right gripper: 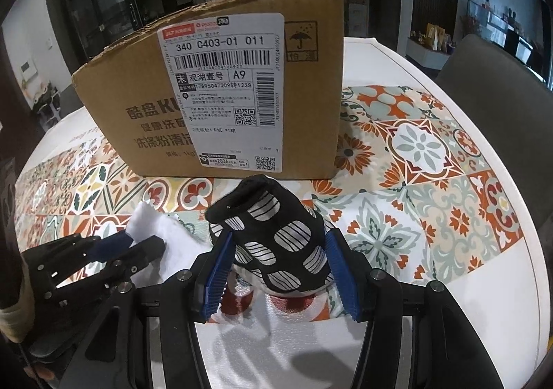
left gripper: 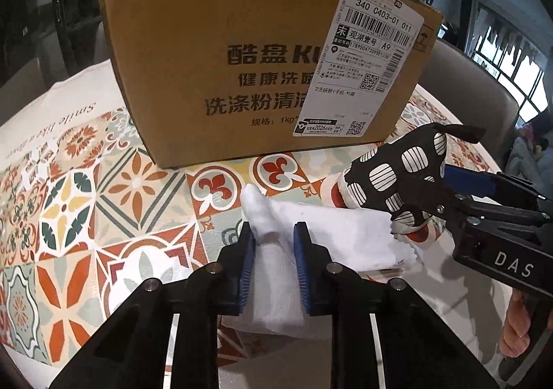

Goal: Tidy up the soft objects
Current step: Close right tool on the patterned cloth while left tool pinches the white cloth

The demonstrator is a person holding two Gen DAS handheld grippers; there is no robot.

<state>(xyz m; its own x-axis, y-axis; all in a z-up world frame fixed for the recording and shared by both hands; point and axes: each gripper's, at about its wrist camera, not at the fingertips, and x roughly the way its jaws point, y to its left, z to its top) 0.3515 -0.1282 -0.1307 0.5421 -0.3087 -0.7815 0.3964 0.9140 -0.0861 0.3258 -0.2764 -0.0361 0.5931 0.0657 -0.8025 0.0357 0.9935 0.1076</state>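
White sock [left gripper: 276, 250] pinched in left gripper [left gripper: 274, 240] on table [left gripper: 103, 181] | right gripper [right gripper: 276, 257] clamps patterned sock [right gripper: 276, 237] just beside | risk: overlapping fabric drags together, snagging cardboard box [left gripper: 242, 60] rim.

Cardboard box [left gripper: 221, 64] print partly covered by shipping label [left gripper: 363, 60]; box interior out of sight. White sock [left gripper: 311, 226] lower end hidden behind left gripper [left gripper: 274, 233]. Patterned black cloth [right gripper: 283, 237] base hidden between right gripper [right gripper: 280, 250] jaws. Small label text unreadable.
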